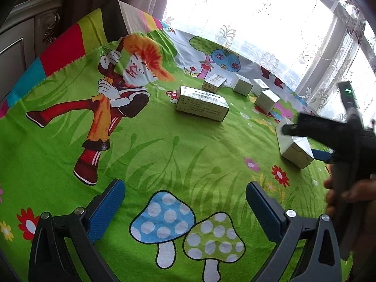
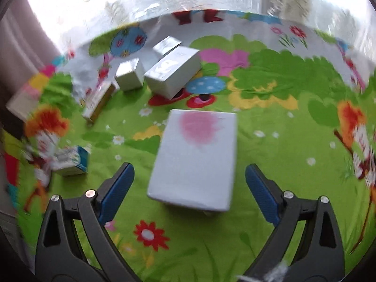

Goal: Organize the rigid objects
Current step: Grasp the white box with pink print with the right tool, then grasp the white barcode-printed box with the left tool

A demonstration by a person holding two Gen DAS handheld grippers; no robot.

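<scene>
Several small cardboard boxes lie on a bright cartoon cloth (image 1: 164,145). In the right wrist view a white box with a pink blotch (image 2: 195,157) lies just ahead of my right gripper (image 2: 189,178), which is open, its jaws wide on either side of the box's near end. The same box (image 1: 295,144) shows at the right of the left wrist view, with the right gripper (image 1: 305,141) straddling it. My left gripper (image 1: 185,195) is open and empty over the mushroom print. A long printed box (image 1: 202,103) lies ahead of it.
Three small white boxes (image 1: 243,84) and a yellow-labelled box (image 1: 213,83) cluster at the far side near the window curtain. In the right wrist view a blue-edged box (image 2: 70,161) lies left, a larger white box (image 2: 174,70) farther back.
</scene>
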